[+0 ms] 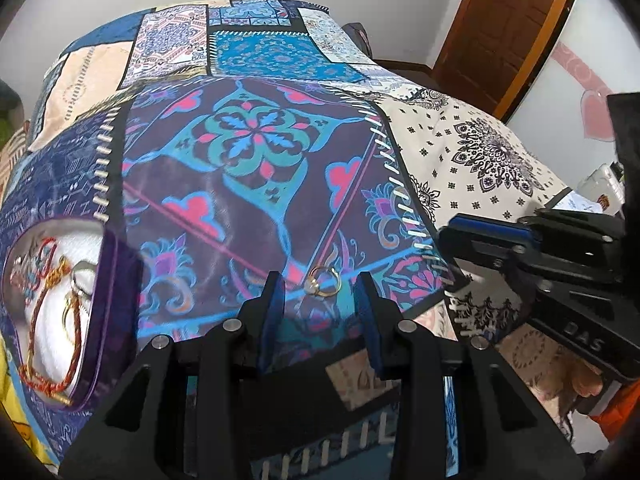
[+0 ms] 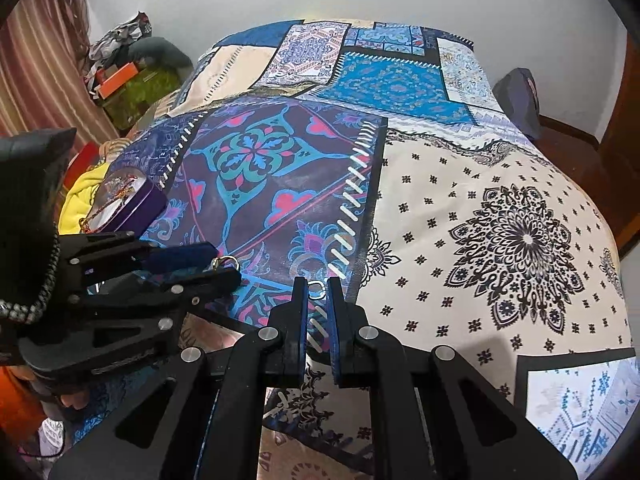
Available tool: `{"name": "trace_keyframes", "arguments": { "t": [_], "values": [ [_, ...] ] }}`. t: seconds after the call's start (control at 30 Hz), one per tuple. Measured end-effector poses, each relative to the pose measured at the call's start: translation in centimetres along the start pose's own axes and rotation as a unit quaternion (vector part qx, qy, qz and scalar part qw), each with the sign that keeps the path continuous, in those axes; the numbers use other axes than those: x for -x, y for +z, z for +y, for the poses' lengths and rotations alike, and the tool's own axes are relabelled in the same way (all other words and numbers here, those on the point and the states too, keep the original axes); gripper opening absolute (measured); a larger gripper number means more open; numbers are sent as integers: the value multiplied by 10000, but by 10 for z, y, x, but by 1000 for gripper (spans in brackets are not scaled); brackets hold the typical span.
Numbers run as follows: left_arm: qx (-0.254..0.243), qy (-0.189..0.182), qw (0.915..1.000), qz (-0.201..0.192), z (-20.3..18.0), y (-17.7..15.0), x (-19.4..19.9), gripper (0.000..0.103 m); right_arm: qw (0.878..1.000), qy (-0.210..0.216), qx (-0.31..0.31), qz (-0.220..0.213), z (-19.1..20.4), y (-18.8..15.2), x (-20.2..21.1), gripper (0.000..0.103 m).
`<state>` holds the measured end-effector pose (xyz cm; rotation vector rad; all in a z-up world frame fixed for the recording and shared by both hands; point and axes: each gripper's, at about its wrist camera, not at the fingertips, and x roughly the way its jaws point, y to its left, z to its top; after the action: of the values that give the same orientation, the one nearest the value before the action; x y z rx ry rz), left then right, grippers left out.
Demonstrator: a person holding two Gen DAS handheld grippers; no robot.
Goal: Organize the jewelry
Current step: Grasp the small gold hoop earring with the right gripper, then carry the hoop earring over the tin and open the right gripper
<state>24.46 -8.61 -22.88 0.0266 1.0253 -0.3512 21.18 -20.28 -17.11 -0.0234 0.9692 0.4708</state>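
Note:
A gold ring point(image 1: 322, 280) lies on the patterned bedspread between the open fingers of my left gripper point(image 1: 319, 286); it also shows in the right wrist view point(image 2: 225, 261) at the left gripper's tips. My right gripper point(image 2: 317, 289) is nearly closed around a silver ring point(image 2: 316, 289) held at its tips. A purple tin point(image 1: 107, 320) with white lining holds a red braided bracelet point(image 1: 60, 320) and a ring point(image 1: 82, 280); the tin also shows in the right wrist view point(image 2: 140, 200). The right gripper appears at the right in the left wrist view point(image 1: 472, 236).
The bedspread point(image 2: 500, 240) is a patchwork of blue, purple and cream panels. A yellow cloth point(image 2: 80, 196) lies beside the tin. Clutter and a green mat point(image 2: 136, 92) sit on the floor at far left. A wooden door point(image 1: 504, 32) stands at the right.

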Motion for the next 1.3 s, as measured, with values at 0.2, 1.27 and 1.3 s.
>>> {"name": "trace_keyframes", "arguments": {
  "t": [0.2,1.27,1.3],
  "values": [
    [-201,133,9997,-13,-7,1,-3,7,10000,34,1,-68,1,3,4,8],
    [651,562,9815,-1710,69,-11,151,7,9895,652,706,-1078,114,62,49,8],
    [694,589,9804,-1747,74,-12,155,7,9890,689,736,-1087,119,62,49,8]
  ]
}}
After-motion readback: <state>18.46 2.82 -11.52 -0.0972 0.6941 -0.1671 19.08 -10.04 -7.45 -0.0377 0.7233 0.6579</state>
